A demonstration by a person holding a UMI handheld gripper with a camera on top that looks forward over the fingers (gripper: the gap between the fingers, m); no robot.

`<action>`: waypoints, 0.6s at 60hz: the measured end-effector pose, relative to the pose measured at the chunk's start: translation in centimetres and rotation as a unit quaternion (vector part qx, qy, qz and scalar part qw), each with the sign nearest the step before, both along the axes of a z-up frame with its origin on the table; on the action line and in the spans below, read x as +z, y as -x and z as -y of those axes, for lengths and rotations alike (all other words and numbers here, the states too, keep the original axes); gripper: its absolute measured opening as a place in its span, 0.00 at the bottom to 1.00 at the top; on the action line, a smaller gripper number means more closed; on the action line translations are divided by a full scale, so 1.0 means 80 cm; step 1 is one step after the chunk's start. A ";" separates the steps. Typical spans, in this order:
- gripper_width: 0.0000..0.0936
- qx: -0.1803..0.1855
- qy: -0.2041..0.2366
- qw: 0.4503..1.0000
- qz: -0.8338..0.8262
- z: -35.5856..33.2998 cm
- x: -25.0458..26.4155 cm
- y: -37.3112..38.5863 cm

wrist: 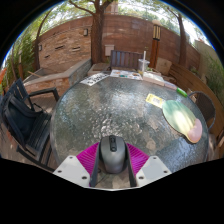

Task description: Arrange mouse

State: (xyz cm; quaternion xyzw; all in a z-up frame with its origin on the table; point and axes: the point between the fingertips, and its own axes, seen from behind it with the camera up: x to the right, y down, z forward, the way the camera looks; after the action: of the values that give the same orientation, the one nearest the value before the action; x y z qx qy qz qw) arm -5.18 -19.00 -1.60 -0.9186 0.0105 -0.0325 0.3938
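So my fingers (113, 163) are wrapped around the mouse (112, 153) right now, both pink pads (88, 156) pressed against its sides, grey body sticking up between them. It's held right at the near edge of the round glass bench (110, 105). Further out on the bench there's a greenish mouse mat (183, 117) off to the right, with a yellow note (155, 99) near it. Black chair (27, 115) sits to the left.

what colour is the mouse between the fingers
Dark grey to black, seen in the gripper view: the mouse sits between the gripper fingers.
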 end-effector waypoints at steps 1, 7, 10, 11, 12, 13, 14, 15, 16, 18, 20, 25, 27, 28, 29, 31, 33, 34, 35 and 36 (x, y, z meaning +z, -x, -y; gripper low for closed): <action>0.48 0.004 0.001 1.000 0.002 -0.002 -0.002 -0.002; 0.41 0.029 0.007 1.000 0.003 -0.002 -0.002 0.003; 0.38 0.041 0.010 0.999 -0.003 -0.003 0.002 0.006; 0.38 0.045 0.009 0.999 -0.005 -0.004 0.004 0.007; 0.38 0.049 0.005 0.999 -0.007 -0.006 0.009 0.006; 0.38 0.054 0.001 0.998 -0.007 -0.009 0.015 0.007; 0.38 0.061 -0.004 0.998 -0.008 -0.012 0.022 0.008; 0.38 0.067 -0.010 0.998 -0.010 -0.016 0.032 0.008; 0.37 0.070 -0.019 0.997 -0.013 -0.020 0.046 0.010; 0.37 0.077 -0.040 0.996 -0.022 -0.030 0.075 0.010; 0.38 0.085 -0.060 0.994 -0.033 -0.043 0.109 0.011; 0.38 0.094 -0.128 0.986 -0.059 -0.079 0.213 -0.011; 0.38 0.089 -0.154 0.982 -0.066 -0.092 0.249 -0.028; 0.38 0.086 -0.166 0.980 -0.069 -0.098 0.267 -0.040; 0.38 0.084 -0.178 0.978 -0.071 -0.105 0.286 -0.054; 0.38 0.077 -0.198 0.975 -0.071 -0.116 0.312 -0.084; 0.37 0.064 -0.207 0.974 -0.066 -0.133 0.329 -0.115; 0.37 0.057 -0.210 0.974 -0.063 -0.138 0.332 -0.132; 0.37 0.051 -0.211 0.974 -0.060 -0.144 0.332 -0.150; 0.37 0.044 -0.210 0.975 -0.058 -0.150 0.330 -0.168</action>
State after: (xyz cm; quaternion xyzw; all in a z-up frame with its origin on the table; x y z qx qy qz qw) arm 8.24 -6.97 24.79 -0.8154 -0.0011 0.0409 0.5775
